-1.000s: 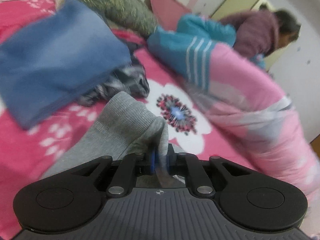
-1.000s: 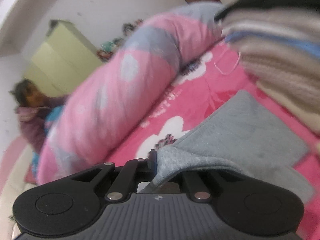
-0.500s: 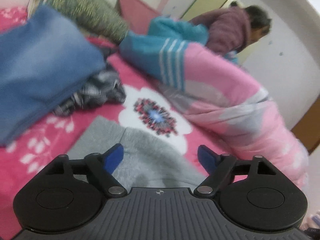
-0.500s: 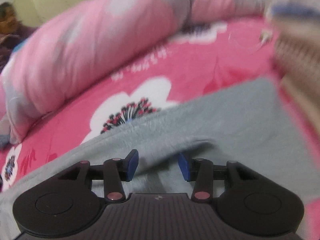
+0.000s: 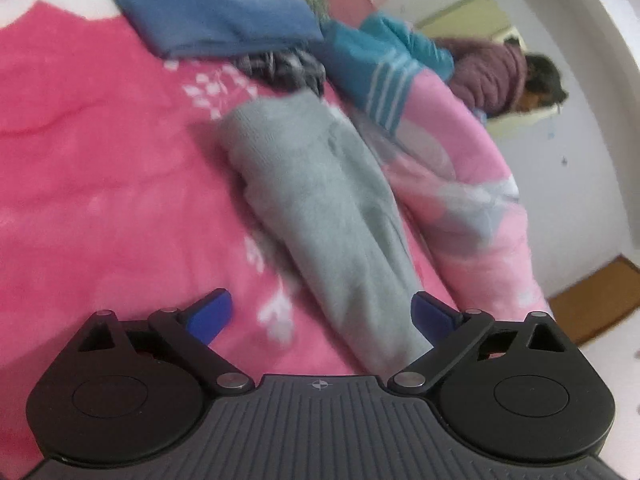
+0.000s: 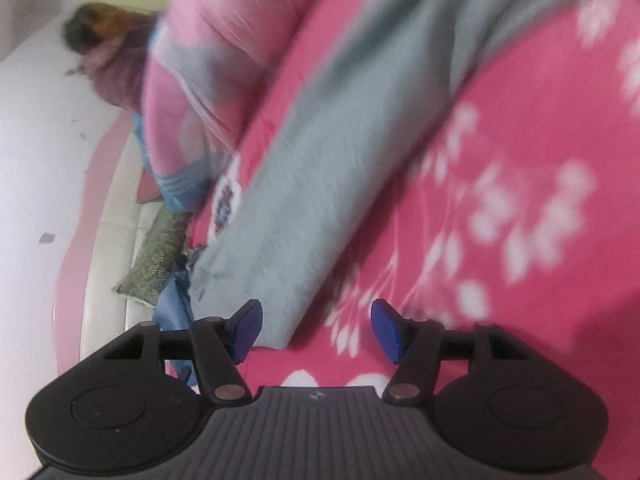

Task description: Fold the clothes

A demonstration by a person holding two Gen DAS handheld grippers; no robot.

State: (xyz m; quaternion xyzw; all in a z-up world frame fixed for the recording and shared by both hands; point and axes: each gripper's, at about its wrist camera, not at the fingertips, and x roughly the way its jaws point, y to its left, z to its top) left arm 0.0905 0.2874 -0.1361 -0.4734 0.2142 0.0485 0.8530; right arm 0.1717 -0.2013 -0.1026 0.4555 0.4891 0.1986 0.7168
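Left tool [image 5: 322, 316]: jaws wide, empty, above the near end of the grey garment [image 5: 332, 216].
Right tool [image 6: 316, 330]: jaws wide, empty.
Grey garment [image 6: 332, 168]: long folded strip on pink floral bed cover [image 5: 100, 184].
Beside it: rolled pink quilt [image 5: 460, 192].
Beyond: blue cloth [image 5: 216, 4].

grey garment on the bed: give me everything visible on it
The grey garment looks like soft, fleecy knit, plain light grey, folded into a long narrow strip lying flat on the pink floral blanket. One end looks ribbed, like a cuff or hem. Its far end lies next to the dark striped cloth, contact unclear; the rolled pink quilt runs alongside. The left claw and right claw are open; neither grips it. Blur hides seams.
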